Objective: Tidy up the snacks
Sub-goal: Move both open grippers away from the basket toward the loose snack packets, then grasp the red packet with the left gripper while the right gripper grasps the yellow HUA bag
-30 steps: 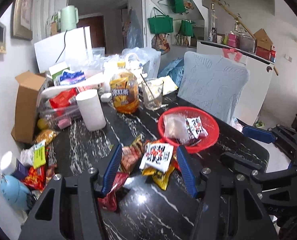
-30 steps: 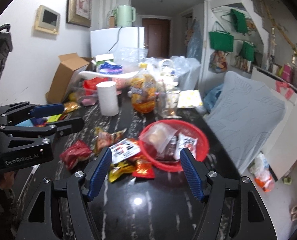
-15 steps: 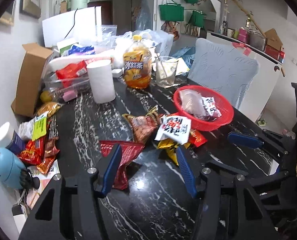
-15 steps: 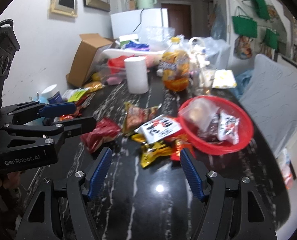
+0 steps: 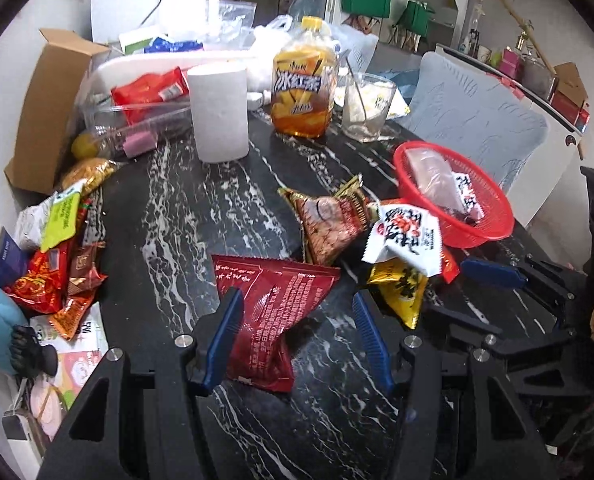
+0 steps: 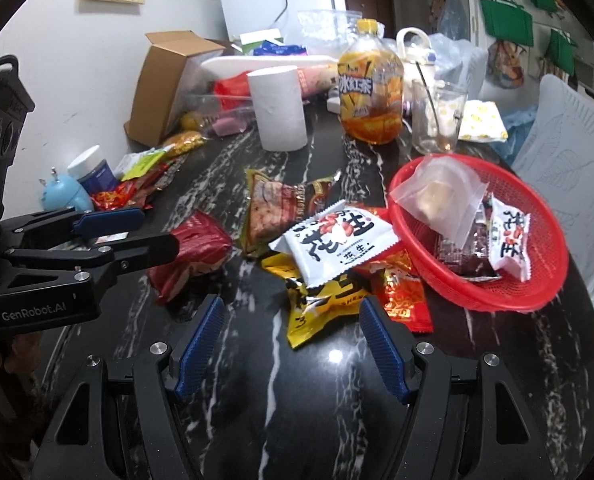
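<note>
Loose snack packets lie on the black marble table (image 5: pixel 185 216). My left gripper (image 5: pixel 295 298) is open and low over a dark red packet (image 5: pixel 277 304), one finger at each side of it and not pressing. In the right wrist view the left gripper (image 6: pixel 159 230) enters from the left, tips at that packet (image 6: pixel 195 246). My right gripper (image 6: pixel 291 306) is open, with the near end of a yellow packet (image 6: pixel 325 300) between its fingertips. A white peanut packet (image 6: pixel 333 244) lies on the pile beside the red basket (image 6: pixel 477 300), which holds several packets.
A paper roll (image 5: pixel 219 114), a tea bottle (image 5: pixel 303 88) and a glass (image 5: pixel 367 106) stand at the back. A cardboard box (image 5: pixel 43 116) and a heap of snacks (image 5: pixel 57 256) fill the left edge. A covered chair (image 5: pixel 481 128) stands behind the basket (image 5: pixel 479 236).
Both grippers have come down and forward toward the table. The dark red packet now sits between the left fingers, and the yellow packet has come up to the right fingertips.
</note>
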The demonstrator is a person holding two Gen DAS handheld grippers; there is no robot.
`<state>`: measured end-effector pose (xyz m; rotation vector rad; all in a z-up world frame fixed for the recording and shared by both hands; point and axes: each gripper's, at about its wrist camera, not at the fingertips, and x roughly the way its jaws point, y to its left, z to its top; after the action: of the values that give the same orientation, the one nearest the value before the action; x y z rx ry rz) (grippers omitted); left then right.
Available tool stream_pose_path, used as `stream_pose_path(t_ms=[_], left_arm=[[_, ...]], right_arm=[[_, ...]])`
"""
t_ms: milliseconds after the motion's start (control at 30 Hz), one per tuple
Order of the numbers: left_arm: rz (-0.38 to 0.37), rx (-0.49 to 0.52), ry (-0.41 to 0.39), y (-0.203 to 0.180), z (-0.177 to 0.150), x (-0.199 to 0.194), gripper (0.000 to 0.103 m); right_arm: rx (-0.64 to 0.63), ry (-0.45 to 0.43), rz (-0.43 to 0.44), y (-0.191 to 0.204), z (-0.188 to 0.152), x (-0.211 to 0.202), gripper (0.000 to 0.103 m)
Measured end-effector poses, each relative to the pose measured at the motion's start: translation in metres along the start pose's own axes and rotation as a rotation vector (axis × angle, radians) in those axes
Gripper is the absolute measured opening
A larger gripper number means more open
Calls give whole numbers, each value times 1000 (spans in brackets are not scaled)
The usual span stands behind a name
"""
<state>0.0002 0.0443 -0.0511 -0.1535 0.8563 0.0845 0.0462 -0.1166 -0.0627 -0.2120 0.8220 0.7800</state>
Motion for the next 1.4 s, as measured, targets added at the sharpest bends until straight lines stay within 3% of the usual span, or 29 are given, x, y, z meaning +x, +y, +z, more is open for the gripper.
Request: stream_pose_path(t_ms=[167, 400, 633, 800, 1400], left_arm=[[-1, -6, 46, 6, -1, 19, 56], [25, 26, 40, 9, 1, 30, 56], [-15, 7, 59, 15, 0, 42, 57], [4, 44, 49, 9, -3, 42, 57], [-72, 84, 74, -23, -23, 27, 57]], right_arm=[[-3, 28, -7, -9, 5, 19, 71], [-50, 52, -2, -11, 12, 39, 71], [-79, 76, -9, -12, 15, 57, 68], [-99, 82, -31, -12, 14, 58, 51], [-88, 108, -7, -11, -9, 31, 47]])
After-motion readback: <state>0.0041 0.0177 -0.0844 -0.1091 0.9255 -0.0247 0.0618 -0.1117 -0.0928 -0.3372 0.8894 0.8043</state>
